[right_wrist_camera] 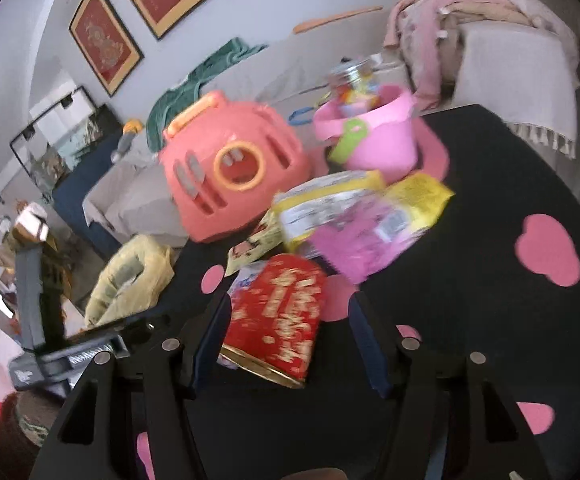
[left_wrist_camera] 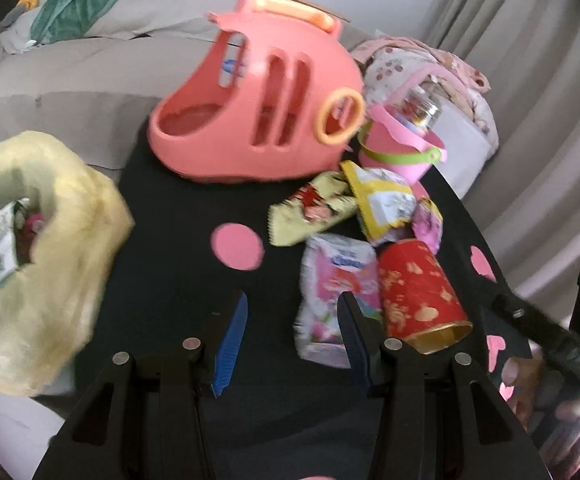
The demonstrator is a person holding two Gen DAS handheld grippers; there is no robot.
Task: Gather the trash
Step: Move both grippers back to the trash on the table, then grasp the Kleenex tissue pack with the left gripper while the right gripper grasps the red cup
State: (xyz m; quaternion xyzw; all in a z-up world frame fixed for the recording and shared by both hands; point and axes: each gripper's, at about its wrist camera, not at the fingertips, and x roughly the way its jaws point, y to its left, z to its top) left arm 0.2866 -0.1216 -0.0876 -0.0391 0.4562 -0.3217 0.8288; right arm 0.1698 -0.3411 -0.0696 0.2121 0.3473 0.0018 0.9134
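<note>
Right gripper [right_wrist_camera: 287, 338]: jaws spread wide, pitched downward over the black table [right_wrist_camera: 490, 184]. The red paper cup [right_wrist_camera: 277, 316] lies on its side between the two fingers, gold rim toward the camera; blur makes contact hard to judge, but the pads do not appear to press on it.

Left gripper [left_wrist_camera: 294, 344]: jaws apart with only bare table between the blue pads [left_wrist_camera: 229, 344], also angled down. A pink-and-white wrapper [left_wrist_camera: 338, 288] lies just beyond its right finger, touching the red paper cup [left_wrist_camera: 418, 292].

Beyond these, a loose heap of wrappers: a yellow packet [right_wrist_camera: 422, 192] and a purple one [right_wrist_camera: 362, 236], overlapping. Behind the heap stand a coral plastic basket [left_wrist_camera: 257, 100] and a pink bucket [left_wrist_camera: 398, 144]. A yellow bag [left_wrist_camera: 45, 248], mouth open, sits at the table's left edge with wrappers inside.
</note>
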